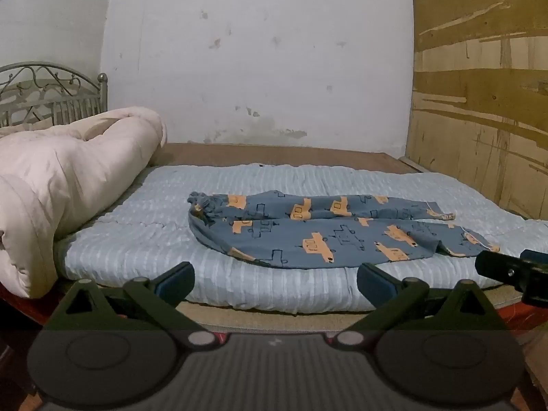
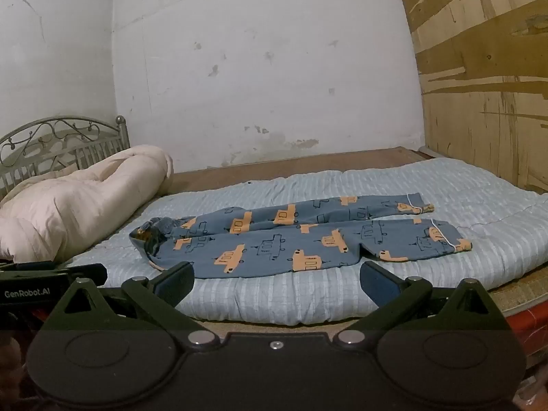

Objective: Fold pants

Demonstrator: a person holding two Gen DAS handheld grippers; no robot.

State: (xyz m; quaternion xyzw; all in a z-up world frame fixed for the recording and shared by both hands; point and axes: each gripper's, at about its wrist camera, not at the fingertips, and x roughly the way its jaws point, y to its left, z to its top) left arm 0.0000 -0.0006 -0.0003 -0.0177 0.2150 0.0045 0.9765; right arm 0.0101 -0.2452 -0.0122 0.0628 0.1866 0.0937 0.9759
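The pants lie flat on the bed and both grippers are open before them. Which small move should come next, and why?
Probably bring the right gripper forward to the near leg's cuff. The pants lie spread on the blue quilt, unfolded, and both the right and the left gripper hang open and empty, short of the cloth.

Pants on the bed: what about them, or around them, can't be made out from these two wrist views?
- Pants waistband, both views: bunched, so its front or back is unclear.
- Near leg's hem, left wrist view: partly behind the right gripper.
- Bed frame, both views: hidden by each gripper body.
- Person's hands: out of frame.
- Comforter: cut off at the left edge.
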